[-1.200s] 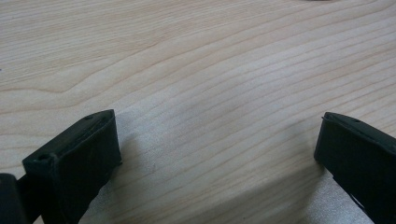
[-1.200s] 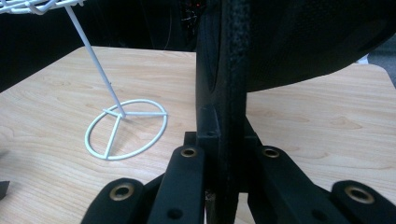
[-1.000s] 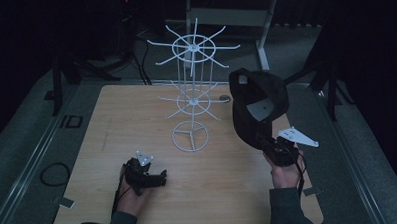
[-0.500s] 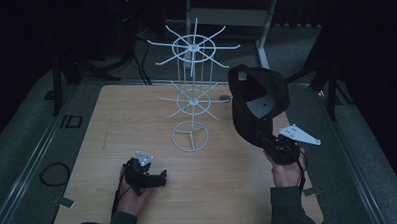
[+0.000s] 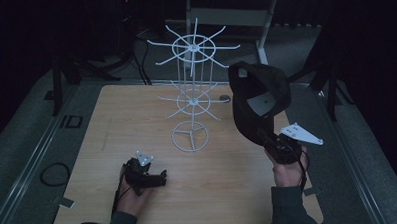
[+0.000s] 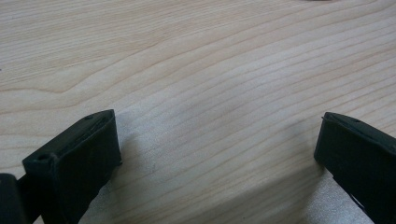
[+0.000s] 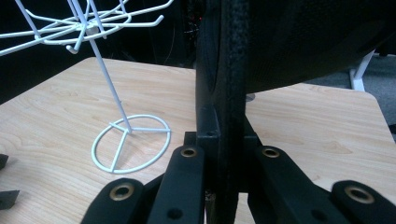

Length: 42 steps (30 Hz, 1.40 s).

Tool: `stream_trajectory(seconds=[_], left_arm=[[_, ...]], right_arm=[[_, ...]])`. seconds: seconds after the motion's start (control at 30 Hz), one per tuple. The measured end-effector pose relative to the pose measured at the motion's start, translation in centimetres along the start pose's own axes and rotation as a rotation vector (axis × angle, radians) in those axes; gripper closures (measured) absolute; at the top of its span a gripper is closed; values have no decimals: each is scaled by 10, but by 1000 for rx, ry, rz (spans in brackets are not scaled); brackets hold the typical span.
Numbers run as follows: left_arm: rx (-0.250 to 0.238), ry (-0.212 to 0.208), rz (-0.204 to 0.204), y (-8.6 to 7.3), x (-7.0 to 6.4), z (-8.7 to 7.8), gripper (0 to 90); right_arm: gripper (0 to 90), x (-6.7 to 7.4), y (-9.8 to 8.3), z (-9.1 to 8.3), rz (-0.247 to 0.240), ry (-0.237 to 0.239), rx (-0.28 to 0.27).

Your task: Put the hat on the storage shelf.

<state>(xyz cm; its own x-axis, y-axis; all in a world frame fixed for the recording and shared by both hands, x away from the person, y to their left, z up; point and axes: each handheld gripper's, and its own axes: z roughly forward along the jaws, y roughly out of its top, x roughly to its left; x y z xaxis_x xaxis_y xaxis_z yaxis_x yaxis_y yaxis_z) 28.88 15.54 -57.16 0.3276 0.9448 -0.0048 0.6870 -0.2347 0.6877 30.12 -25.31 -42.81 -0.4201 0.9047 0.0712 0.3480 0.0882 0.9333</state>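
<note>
A black cap (image 5: pixel 258 97) hangs in the air at the right of centre in the high view, well above the wooden table. It is dark all over, with a paler patch, perhaps an inner label, showing on its underside. Its crown points toward the upper part of the frame and its lower edge tapers down to the lower right. In the right gripper view, its stiff black edge (image 7: pixel 231 93) runs upright through the middle of the frame.
</note>
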Motion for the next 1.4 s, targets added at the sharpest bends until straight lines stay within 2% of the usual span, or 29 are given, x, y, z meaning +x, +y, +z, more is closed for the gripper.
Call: stream_trajectory(seconds=[0.73, 1.4], left_arm=[[0, 0, -3, 0, 0, 0, 1], [-2, -1, -5, 0, -1, 0, 2]], right_arm=[[866, 5, 12, -9, -33, 1, -25], [866, 9, 19, -12, -42, 13, -34]])
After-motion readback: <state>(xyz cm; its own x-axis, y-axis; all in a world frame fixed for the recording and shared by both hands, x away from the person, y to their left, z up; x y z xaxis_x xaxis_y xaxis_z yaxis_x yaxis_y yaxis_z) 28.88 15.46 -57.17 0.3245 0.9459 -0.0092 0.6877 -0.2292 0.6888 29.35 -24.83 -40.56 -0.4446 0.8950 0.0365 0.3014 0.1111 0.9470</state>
